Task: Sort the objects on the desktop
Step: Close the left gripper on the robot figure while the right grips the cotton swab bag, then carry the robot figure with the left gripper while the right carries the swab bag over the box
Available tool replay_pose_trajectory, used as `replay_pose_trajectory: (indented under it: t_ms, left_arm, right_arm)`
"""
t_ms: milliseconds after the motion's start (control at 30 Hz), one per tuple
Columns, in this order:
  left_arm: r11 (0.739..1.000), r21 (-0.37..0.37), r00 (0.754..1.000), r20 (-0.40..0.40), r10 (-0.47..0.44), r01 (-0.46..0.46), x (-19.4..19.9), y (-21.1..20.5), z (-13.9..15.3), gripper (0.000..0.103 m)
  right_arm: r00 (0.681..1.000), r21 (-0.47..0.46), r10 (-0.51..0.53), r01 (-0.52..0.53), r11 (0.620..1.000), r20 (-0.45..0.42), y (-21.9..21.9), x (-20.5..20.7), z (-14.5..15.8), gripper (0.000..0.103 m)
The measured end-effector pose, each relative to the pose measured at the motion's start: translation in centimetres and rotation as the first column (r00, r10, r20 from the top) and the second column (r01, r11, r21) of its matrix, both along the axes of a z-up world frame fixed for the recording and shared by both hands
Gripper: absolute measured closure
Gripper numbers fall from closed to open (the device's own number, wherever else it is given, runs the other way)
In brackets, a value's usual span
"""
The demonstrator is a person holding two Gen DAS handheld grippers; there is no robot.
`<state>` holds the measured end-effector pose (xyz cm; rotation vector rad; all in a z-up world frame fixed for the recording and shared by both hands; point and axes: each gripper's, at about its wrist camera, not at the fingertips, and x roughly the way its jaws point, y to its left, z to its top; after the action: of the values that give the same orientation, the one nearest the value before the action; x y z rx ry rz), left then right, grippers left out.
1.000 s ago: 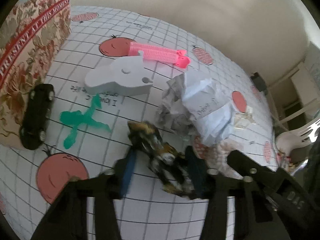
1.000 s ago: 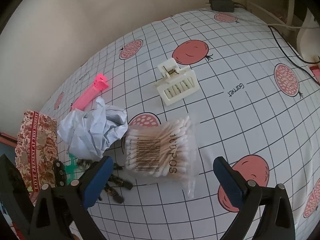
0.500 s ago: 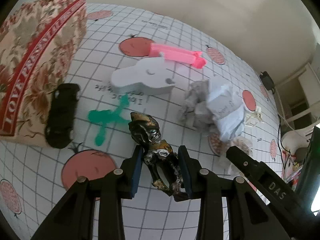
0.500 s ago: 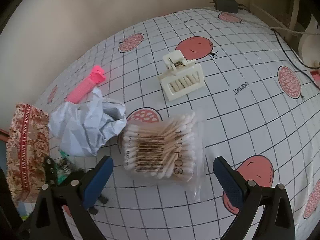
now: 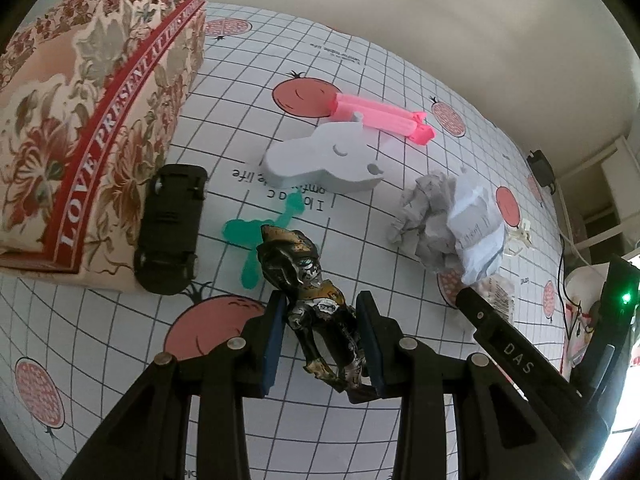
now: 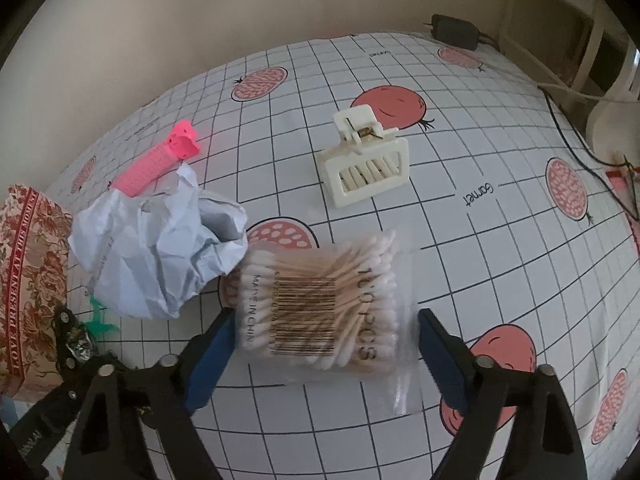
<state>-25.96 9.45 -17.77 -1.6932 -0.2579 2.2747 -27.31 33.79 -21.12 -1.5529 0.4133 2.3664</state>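
The left gripper (image 5: 322, 336) clamps a dark toy figure (image 5: 312, 300) above the checked tablecloth (image 6: 500, 240); the right gripper (image 6: 324, 344) is closing around the cotton-swab bag (image 6: 320, 304), pads not yet pressing

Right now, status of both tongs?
Left tongs: shut on the dark figurine.
Right tongs: closing around the cotton swab bag, pads not yet pressing it.
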Motion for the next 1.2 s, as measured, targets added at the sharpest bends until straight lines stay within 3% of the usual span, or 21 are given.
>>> replay_pose_trajectory:
  t_ms: [200,567,833,1033,1200]
  left_arm:
    - [1.000,0.002,1.000,0.009,0.004,-0.004,-0.1,-0.4,-0.2,0.066]
    - [1.000,-0.007,1.000,0.008,-0.009,0.009,-0.2,-0.1,-0.3,0.066]
    - [1.000,-0.006,0.999,-0.026,-0.020,0.020,0.1,0.1,1.0,0.066]
    - [1.000,0.015,0.994,-0.110,-0.019,0.021,0.1,-0.1,4.4,0.066]
    - [0.998,0.065,0.984,-0.177,-0.008,0.020,0.0,-0.5,8.0,0.066]
  right_arm:
    - [1.000,-0.001,-0.002,0.002,1.000,0.000,-0.2,-0.3,0.2,0.028]
    - [0.999,-0.084,-0.039,0.038,0.996,-0.008,1.6,0.4,1.3,0.029]
    - [0.977,-0.096,-0.031,0.011,0.995,-0.212,1.2,1.3,6.7,0.029]
    - [0.920,-0.135,-0.065,0.013,0.991,-0.386,0.9,2.3,11.6,0.029]
    - [0.876,-0.173,-0.100,0.019,0.985,-0.473,1.3,2.8,13.8,0.029]
